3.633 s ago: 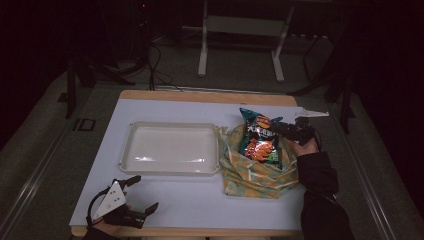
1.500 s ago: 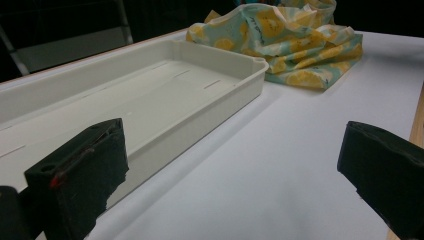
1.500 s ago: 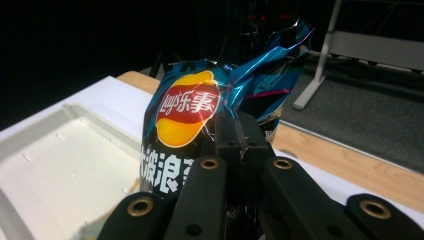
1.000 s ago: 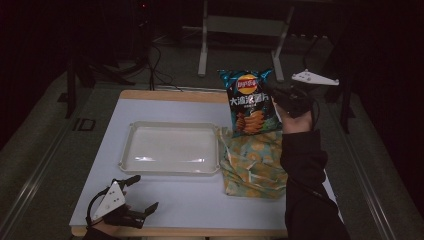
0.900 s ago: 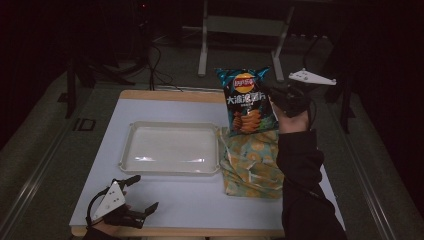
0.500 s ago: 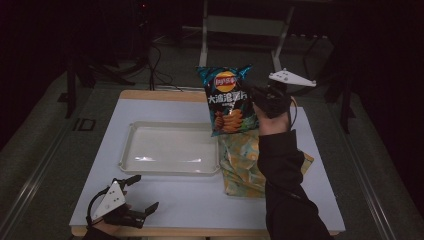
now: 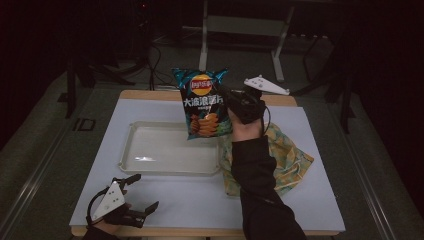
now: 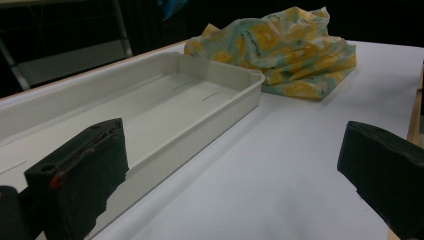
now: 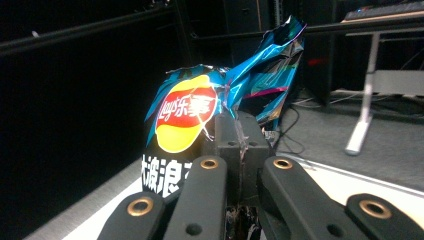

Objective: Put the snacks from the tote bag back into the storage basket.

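Observation:
A blue chip bag (image 7: 204, 105) with a red and yellow logo hangs in the air above the right end of the white tray (image 7: 165, 150). My right gripper (image 7: 226, 97) is shut on the bag's top right edge; in the right gripper view the jaws pinch the crinkled foil of the chip bag (image 9: 200, 125) at the right gripper (image 9: 241, 135). My left gripper (image 7: 142, 197) rests at the table's front left corner, jaws wide apart with nothing between them. In the left gripper view the left gripper (image 8: 235, 175) points toward the tray (image 8: 175, 115).
A yellow and teal patterned cloth bag (image 7: 285, 160) lies crumpled right of the tray, also visible as the cloth bag (image 8: 280, 50). The white table top (image 7: 200, 205) has wooden edges. Metal stand legs (image 7: 240, 35) and cables sit on the dark floor beyond.
My right gripper lifted the chip bag out of the cloth bag, then carried it leftward to above the tray's right end. The left gripper stayed still.

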